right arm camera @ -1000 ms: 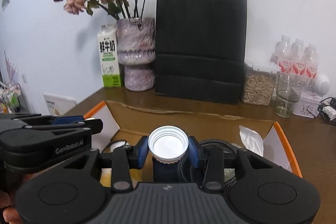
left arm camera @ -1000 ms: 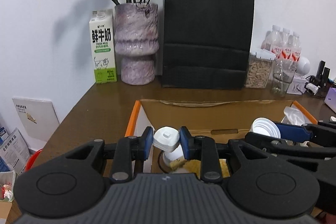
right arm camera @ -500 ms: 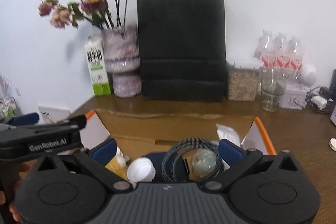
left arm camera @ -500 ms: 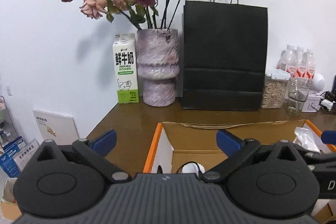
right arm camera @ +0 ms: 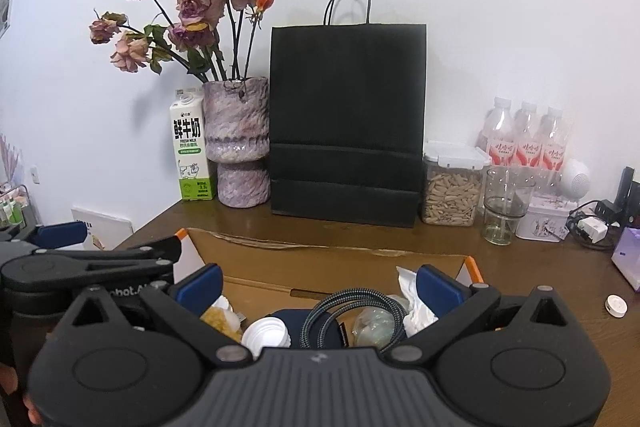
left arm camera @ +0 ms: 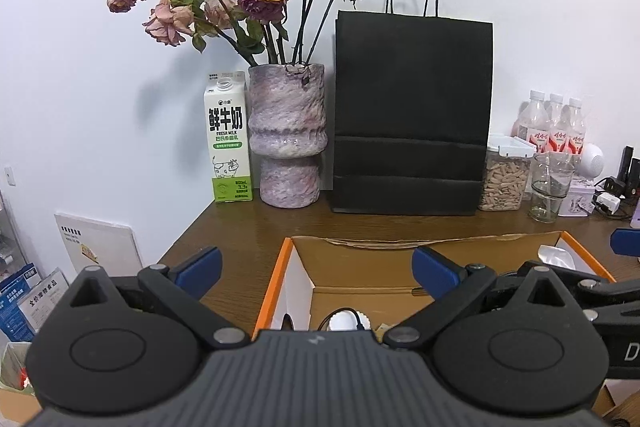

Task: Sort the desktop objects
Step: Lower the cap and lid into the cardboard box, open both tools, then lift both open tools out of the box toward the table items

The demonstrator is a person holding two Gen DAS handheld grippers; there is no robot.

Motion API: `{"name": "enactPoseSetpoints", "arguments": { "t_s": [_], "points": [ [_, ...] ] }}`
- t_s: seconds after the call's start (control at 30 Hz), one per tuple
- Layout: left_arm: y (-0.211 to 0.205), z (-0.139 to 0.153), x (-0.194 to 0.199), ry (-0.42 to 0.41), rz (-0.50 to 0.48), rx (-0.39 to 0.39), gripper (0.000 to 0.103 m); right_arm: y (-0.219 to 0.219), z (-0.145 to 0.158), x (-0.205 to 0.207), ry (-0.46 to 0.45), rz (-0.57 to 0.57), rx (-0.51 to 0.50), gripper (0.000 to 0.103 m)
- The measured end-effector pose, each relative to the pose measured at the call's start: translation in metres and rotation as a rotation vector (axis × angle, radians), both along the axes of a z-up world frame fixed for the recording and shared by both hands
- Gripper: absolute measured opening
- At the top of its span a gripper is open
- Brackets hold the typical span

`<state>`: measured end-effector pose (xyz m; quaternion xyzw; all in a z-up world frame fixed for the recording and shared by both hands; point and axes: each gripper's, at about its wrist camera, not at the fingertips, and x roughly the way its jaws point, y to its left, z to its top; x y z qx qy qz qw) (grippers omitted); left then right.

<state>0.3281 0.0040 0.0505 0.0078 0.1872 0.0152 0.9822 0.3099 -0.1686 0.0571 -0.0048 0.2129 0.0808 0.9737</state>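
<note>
The left gripper (left arm camera: 316,273) is held with its jaws spread wide and nothing between them, above the left end of the cardboard box (left arm camera: 400,267). The right gripper (right arm camera: 318,287) is likewise spread wide and empty, above the middle of the same box. The box is set on the front part of the wooden desk (right arm camera: 540,267). Inside it, a white-capped bottle (right arm camera: 266,333) is seen beside a coiled braided cable (right arm camera: 344,307); crumpled tissue (right arm camera: 412,301) is lodged at the right end. Along the desk's back edge are ranged a milk carton (left arm camera: 228,143), a vase of roses (left arm camera: 286,131), a black paper bag (left arm camera: 412,115) and a seed jar (left arm camera: 506,175).
</note>
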Motion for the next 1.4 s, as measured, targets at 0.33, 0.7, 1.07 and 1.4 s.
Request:
{"name": "enactPoseSetpoints", "arguments": {
  "t_s": [0.33,0.7,1.07,1.4],
  "points": [
    [-0.005,0.009,-0.014,-0.02,0.008,-0.011,0.103,-0.005,0.01,-0.014,-0.036,-0.007,-0.014,0.103],
    [-0.017,0.021,-0.068,-0.078,-0.011,0.0,0.103,-0.015,0.025,-0.065,-0.098,0.014,-0.026,0.103],
    [-0.035,-0.003,-0.129,-0.041,-0.064,-0.005,0.103,-0.035,0.006,-0.137,-0.092,0.007,-0.03,0.103],
    [-0.04,-0.046,-0.164,0.041,-0.068,-0.003,0.103,-0.04,-0.032,-0.178,-0.01,0.026,-0.047,0.103]
  ]
}}
